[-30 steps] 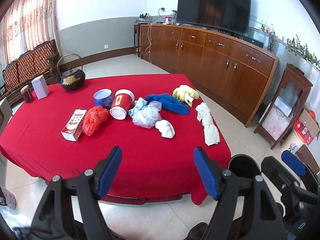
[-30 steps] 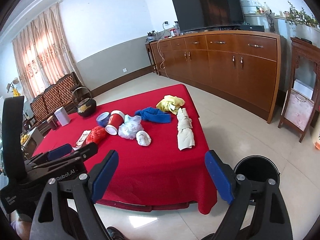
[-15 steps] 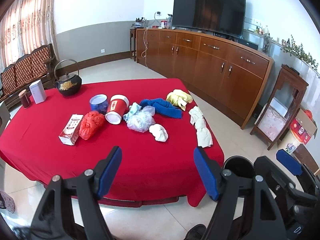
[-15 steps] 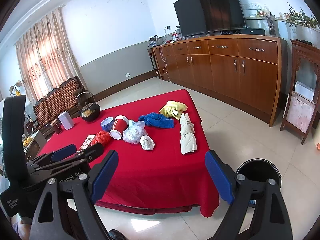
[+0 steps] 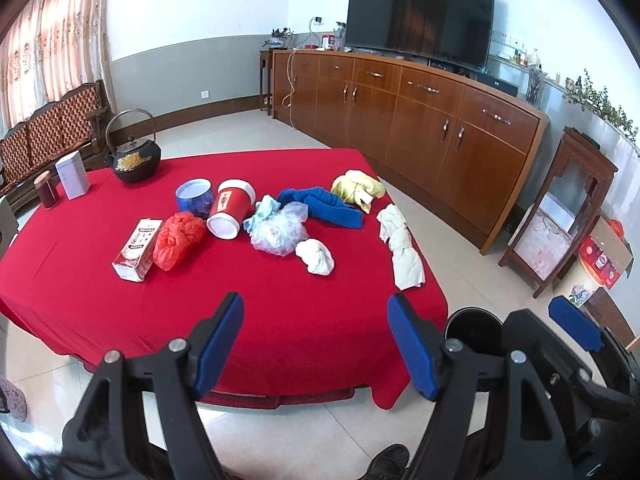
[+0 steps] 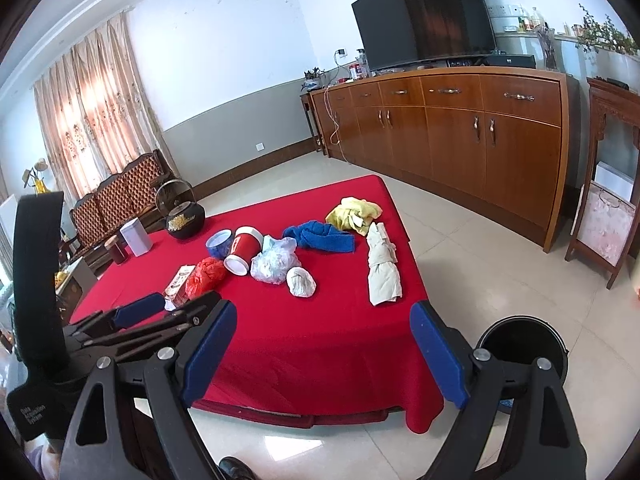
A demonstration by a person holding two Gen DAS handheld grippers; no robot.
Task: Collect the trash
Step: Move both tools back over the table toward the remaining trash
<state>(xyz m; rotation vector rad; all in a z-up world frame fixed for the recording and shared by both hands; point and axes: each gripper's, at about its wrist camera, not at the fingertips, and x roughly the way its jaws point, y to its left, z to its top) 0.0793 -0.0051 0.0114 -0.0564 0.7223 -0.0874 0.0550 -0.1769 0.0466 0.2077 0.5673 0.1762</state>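
Observation:
On the red-covered table [image 5: 100, 280] lie a small carton [image 5: 138, 249], a red plastic bag [image 5: 178, 240], a tipped red cup [image 5: 232, 210], a blue cup [image 5: 194, 197], a clear plastic bag [image 5: 280, 230] and a white paper wad [image 5: 317, 256]. A black bin [image 5: 474, 330] stands on the floor at the table's near right corner. My left gripper [image 5: 316, 344] hangs open over the table's near edge, holding nothing. My right gripper [image 6: 324, 356] is open and empty too, short of the table, with the bin [image 6: 520, 340] just to its right.
A blue towel [image 5: 324, 206], a yellow cloth [image 5: 358, 190] and a white cloth [image 5: 402, 248] lie on the table's right side. A black kettle [image 5: 136, 162], a tin [image 5: 72, 176] and a jar [image 5: 47, 192] stand at the far left. A long wooden sideboard [image 5: 440, 128] lines the right wall.
Both views drift only slightly. Nothing on the table has moved, and both grippers stay open and empty.

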